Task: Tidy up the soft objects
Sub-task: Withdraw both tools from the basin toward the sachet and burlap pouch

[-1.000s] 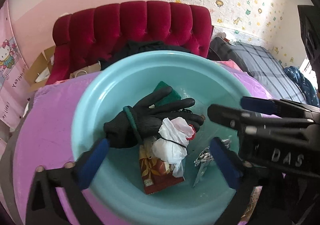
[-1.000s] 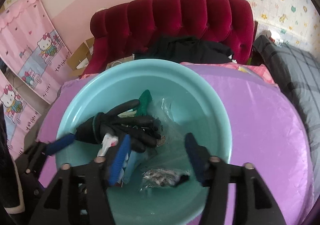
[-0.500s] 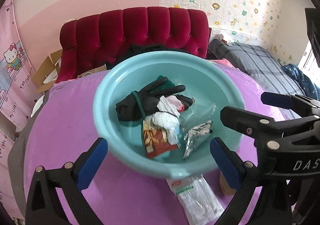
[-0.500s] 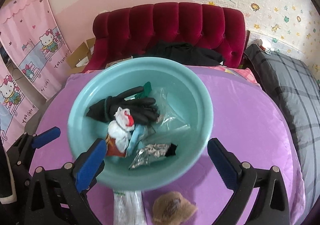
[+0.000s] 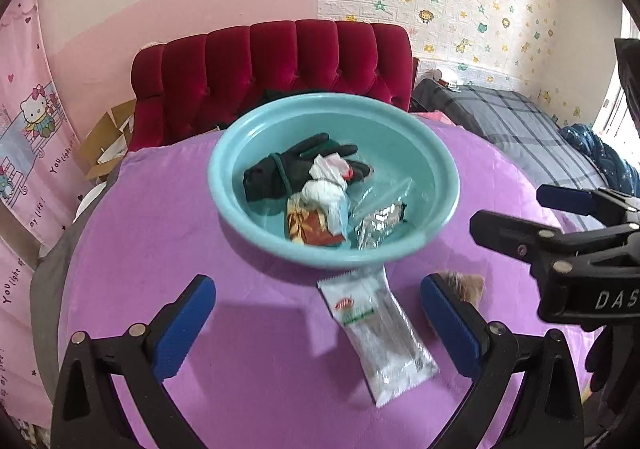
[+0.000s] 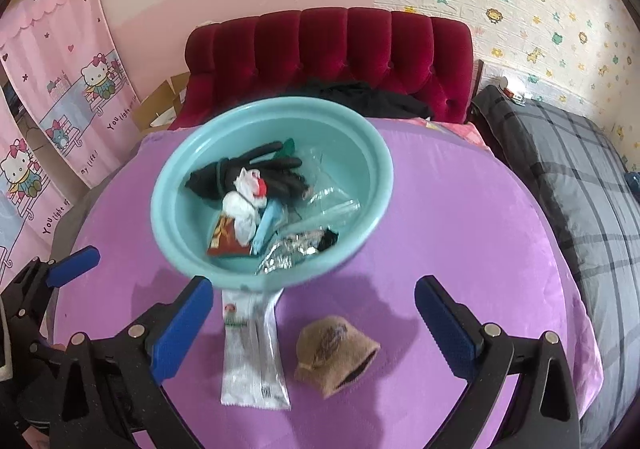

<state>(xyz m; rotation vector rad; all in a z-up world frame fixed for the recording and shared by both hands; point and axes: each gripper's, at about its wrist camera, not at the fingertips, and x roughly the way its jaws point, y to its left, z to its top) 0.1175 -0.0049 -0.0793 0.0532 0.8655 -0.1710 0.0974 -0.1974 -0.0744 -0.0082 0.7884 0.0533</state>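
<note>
Pink walls, a red tufted headboard [image 6: 332, 61] and a grey plaid bed [image 6: 576, 177] frame a round table under a purple cloth [image 6: 460, 225], where the sorting goes on.

Toward the far side of the table sits a teal basin [image 6: 172, 193], and most of the soft things already lie in it: a black glove [image 6: 244, 173] with a green cuff, a knotted white plastic bag [image 6: 240, 209] on top of it, a red-and-gold packet [image 6: 224, 239], a crumpled foil wrapper [image 6: 292, 249] and some clear plastic [image 6: 328, 197]. By that pile, the task looks well over halfway done.

Two things are left on the cloth, both on the near side of the basin. A long white sachet [image 6: 250, 353] lies with its far end tucked just under the basin's rim. Just beside it, to the right, sits a small brown pouch [image 6: 334, 355], clear of the basin.

Both tools are empty. The right gripper [image 6: 314, 325] has just been opening and its jaws stand spread wide, nothing between the pads, with the pouch and sachet in the gap below them. The left gripper [image 5: 320, 325] is likewise wide apart and holds nothing; the sachet lies beneath it.

What remains, I judge, is to lift the sachet and the pouch into the basin.
</note>
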